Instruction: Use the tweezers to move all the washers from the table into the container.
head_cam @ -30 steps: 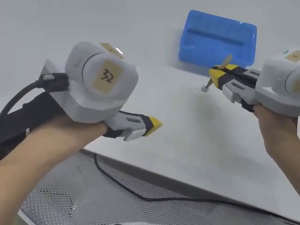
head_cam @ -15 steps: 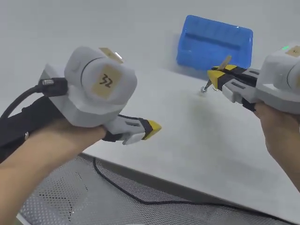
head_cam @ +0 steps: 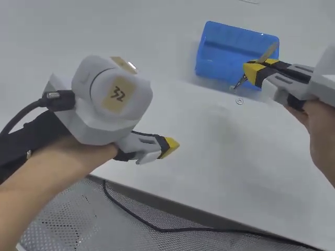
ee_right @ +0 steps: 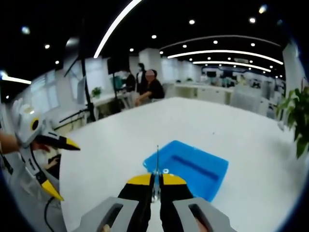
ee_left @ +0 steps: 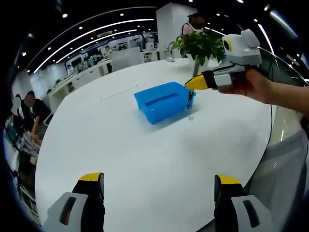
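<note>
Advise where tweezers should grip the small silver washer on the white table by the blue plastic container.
Take the small silver washer by its rim, one tip of the tweezers through the hole, one outside. It lies flat on the white table, so probably come from above, on the side away from the blue plastic container close behind it.

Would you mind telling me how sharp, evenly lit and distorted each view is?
Head view: soft, even light, faint shadows on the white table, washer legible. Left gripper view: fisheye bends the ceiling lights into arcs; blue container sharp. Right gripper view: blurred throughout, tweezers thin and soft.
</note>
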Available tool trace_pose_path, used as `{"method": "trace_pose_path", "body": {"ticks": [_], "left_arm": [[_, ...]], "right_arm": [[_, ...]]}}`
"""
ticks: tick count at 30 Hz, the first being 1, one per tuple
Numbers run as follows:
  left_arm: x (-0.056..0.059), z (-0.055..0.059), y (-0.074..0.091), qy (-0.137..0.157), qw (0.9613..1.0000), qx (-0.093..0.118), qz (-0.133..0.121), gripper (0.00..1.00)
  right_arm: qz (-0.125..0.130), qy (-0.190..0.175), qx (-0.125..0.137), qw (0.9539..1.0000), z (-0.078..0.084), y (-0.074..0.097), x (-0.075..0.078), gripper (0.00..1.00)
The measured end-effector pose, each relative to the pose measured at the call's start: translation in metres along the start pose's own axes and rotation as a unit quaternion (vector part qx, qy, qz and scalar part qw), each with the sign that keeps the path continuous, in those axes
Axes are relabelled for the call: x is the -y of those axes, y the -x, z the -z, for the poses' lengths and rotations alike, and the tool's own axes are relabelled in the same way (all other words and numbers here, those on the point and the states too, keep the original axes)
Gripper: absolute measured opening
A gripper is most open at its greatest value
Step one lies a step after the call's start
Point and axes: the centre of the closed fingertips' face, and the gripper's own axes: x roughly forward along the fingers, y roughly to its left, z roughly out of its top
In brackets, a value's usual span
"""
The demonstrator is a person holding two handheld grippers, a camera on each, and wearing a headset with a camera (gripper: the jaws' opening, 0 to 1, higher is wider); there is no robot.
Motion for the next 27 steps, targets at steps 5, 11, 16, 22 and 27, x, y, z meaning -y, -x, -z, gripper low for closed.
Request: {"method": "trace_pose_path", "body": {"ticks": [5, 11, 16, 22, 27], "left_arm": [[0.000, -0.001, 0.000, 0.000, 1.0000, 0.002, 0.000, 0.97], [0.002, -0.002, 0.000, -0.002, 1.0000, 0.002, 0.001, 0.97], [-0.001, -0.003, 0.001, 0.000, 1.0000, 0.004, -0.002, 0.96], [-0.001, -0.004, 0.000, -0.001, 1.0000, 0.004, -0.003, 0.96], [0.000, -0.003, -0.001, -0.003, 1.0000, 0.001, -0.002, 0.96]], "right_arm": [[0.010, 0.007, 0.014, 0.9998, -0.014, 0.000, 0.008, 0.01], [0.030, 0.010, 0.029, 0.9991, -0.027, -0.006, 0.026, 0.01], [0.057, 0.007, 0.034, 0.9978, -0.026, -0.018, 0.049, 0.01], [0.075, 0.011, 0.015, 0.9970, -0.009, -0.032, 0.063, 0.01], [0.082, 0.018, -0.009, 0.9964, 0.009, -0.041, 0.067, 0.01]]}}
